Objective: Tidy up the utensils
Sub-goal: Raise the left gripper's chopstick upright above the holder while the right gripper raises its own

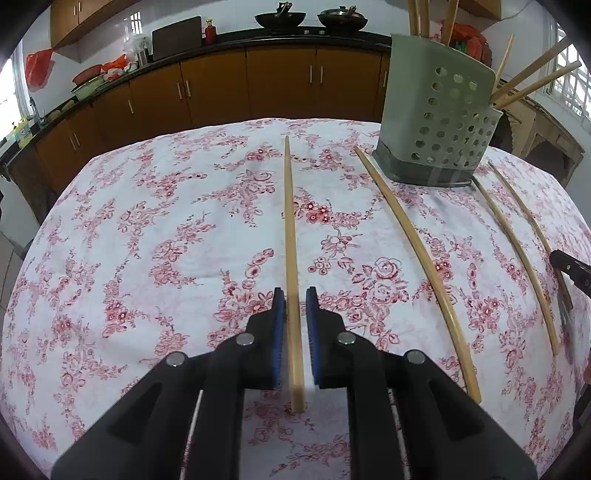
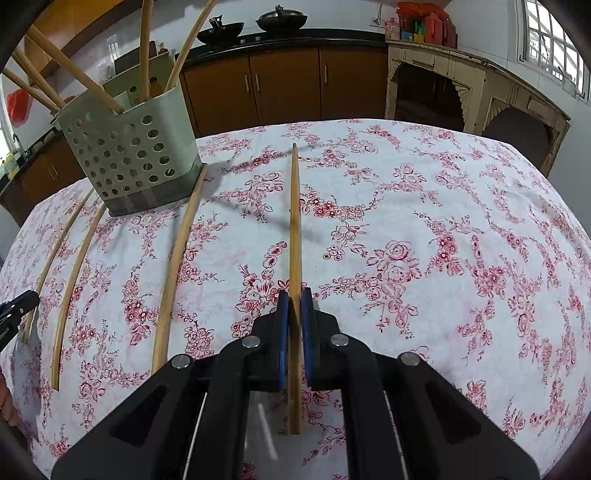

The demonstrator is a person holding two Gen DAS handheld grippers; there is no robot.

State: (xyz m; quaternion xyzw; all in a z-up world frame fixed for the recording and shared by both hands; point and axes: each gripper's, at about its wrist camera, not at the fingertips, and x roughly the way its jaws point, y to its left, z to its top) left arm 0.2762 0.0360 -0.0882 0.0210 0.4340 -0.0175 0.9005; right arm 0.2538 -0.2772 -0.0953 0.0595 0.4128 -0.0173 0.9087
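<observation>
A pale green perforated utensil holder (image 1: 439,114) stands on the floral tablecloth (image 1: 166,221) and holds several wooden chopsticks; it also shows in the right wrist view (image 2: 129,147). My left gripper (image 1: 295,295) straddles a chopstick (image 1: 290,229) lying on the cloth, jaws slightly apart, small gaps on both sides. Three more chopsticks (image 1: 417,251) lie to its right. My right gripper (image 2: 294,295) is shut on another chopstick (image 2: 294,221) and holds it just above the cloth. Three chopsticks (image 2: 177,258) lie to its left.
Brown kitchen cabinets (image 1: 221,85) with a black counter and woks (image 1: 280,16) run behind the table. A worn cream sideboard (image 2: 461,85) stands at the back right. The other gripper's tip shows at the edges (image 1: 572,269) (image 2: 14,306).
</observation>
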